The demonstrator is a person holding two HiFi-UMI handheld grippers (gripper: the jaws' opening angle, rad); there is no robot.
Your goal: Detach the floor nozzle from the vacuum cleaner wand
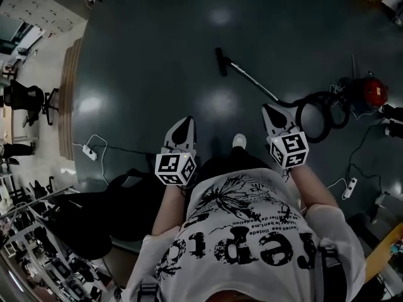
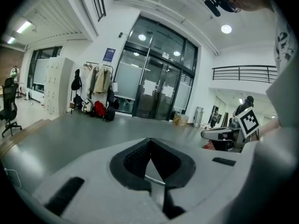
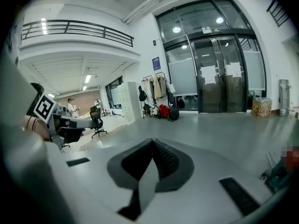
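Floor nozzle [image 1: 221,61] small, dark, barely distinct

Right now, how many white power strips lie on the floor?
2: one power strip on the left side of the floor, another on the far right. More may be hidden.

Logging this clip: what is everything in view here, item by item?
floor nozzle: one, black, on the floor ahead, joined to the wand
wand: one, silvery, slanting from nozzle to hose
hose: one, black, coiled at right
vacuum body: one, red, far right
power strips: two, white, floor left and right
office chair: one, black, far left
shoe: one, white, between the grippers
left gripper: white, shut, empty
right gripper: white, shut, empty
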